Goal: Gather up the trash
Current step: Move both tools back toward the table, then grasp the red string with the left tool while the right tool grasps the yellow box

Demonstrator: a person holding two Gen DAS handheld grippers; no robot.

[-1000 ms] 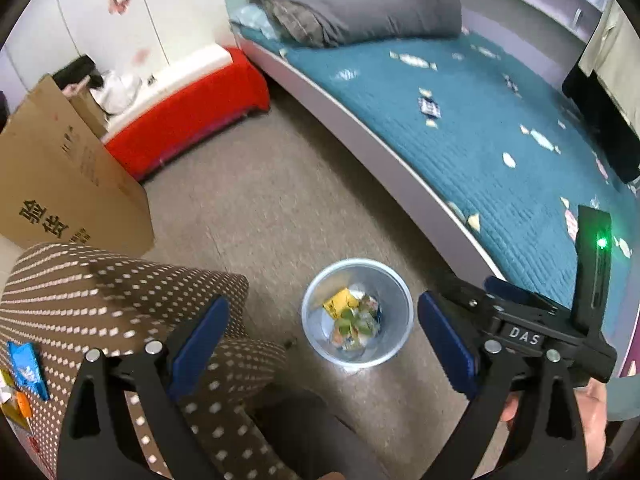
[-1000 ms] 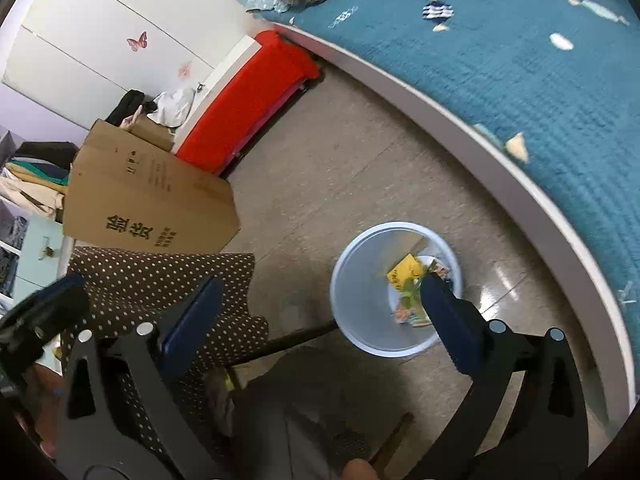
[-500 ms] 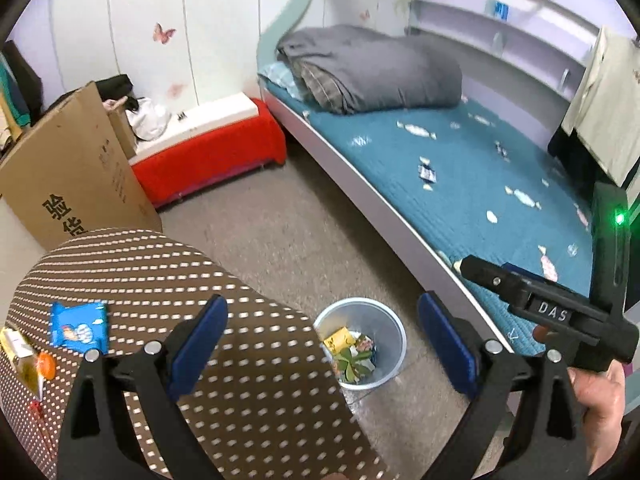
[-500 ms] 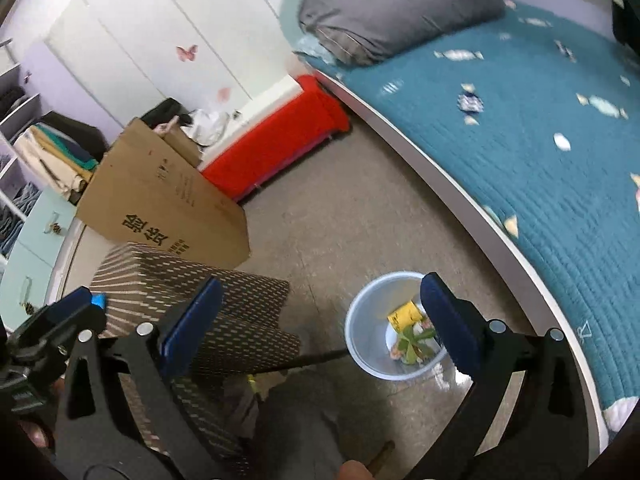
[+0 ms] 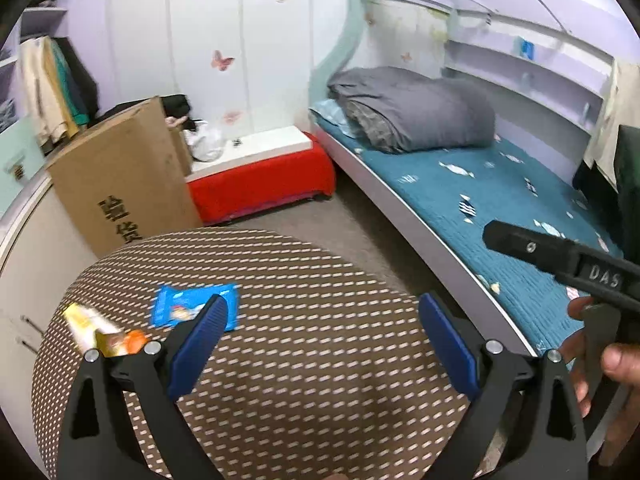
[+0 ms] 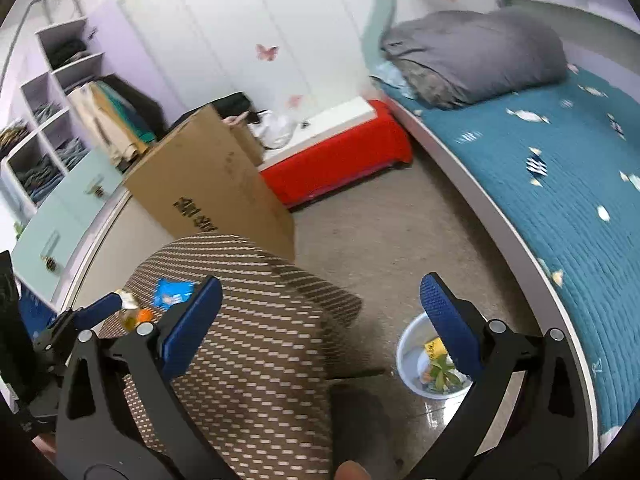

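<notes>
Blue snack wrapper (image 5: 195,309) lies on brown dotted round worktop (image 5: 320,360), newly in view as both wide-open, empty claws, left claw (image 5: 322,350) and right claw (image 6: 322,330), rise from the grey trash bin (image 6: 410,354), signalling the next pickup.

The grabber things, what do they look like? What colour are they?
Each one is a black plastic frame shaped like a wide V. The left gripper and the right gripper both end in bright blue ribbed pads, fixed to the arms with small silver bolts. Seen from the side, the right one carries white letters reading DAS, and a bare hand holds its handle.
</notes>
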